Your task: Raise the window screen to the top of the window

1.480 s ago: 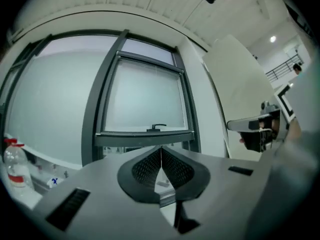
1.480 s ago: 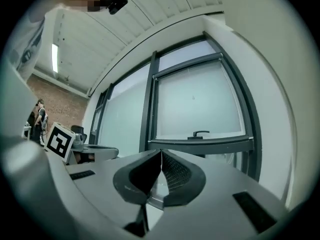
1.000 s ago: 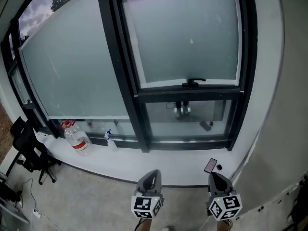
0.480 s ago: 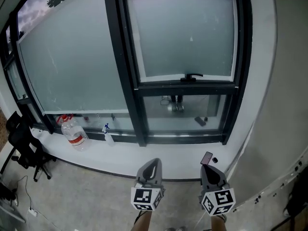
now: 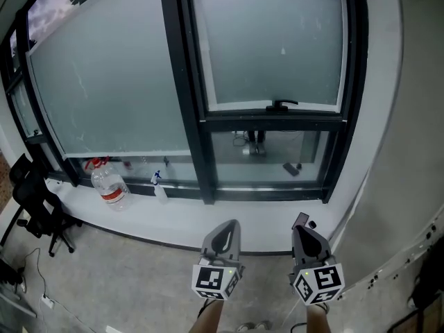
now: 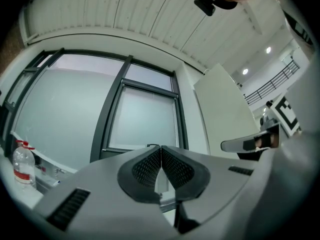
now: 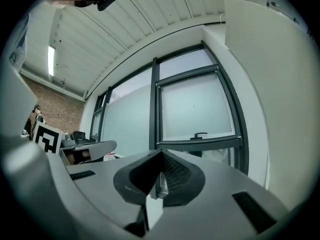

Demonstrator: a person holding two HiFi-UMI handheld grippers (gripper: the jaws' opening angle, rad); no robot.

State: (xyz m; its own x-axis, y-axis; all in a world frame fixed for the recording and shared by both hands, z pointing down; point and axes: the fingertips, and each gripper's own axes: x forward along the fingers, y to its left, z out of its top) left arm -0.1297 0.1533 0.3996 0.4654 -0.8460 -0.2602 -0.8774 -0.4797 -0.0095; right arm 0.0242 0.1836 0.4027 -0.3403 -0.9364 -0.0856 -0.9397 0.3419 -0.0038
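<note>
The window screen (image 5: 274,47) is a frosted panel in the right pane of a dark-framed window. Its bottom rail carries a small black handle (image 5: 279,105), and a strip of bare glass shows below the rail. My left gripper (image 5: 225,229) and right gripper (image 5: 302,231) hover side by side below the sill, well short of the window. Both are shut with nothing between the jaws. The left gripper view shows its jaws (image 6: 160,149) pressed together under the screen (image 6: 145,119). In the right gripper view, the jaws (image 7: 160,153) are also together, with the handle (image 7: 200,134) far beyond.
A white sill (image 5: 173,217) runs under the window. On it stand a water bottle (image 5: 109,186) and a small spray bottle (image 5: 159,186), and a dark phone (image 5: 300,219) lies by the right gripper. A black office chair (image 5: 35,207) is at far left. A white wall (image 5: 409,151) closes the right.
Both grippers have risen a little and come nearer the sill, staying shut. The screen's rail sits at the same place in its frame.
</note>
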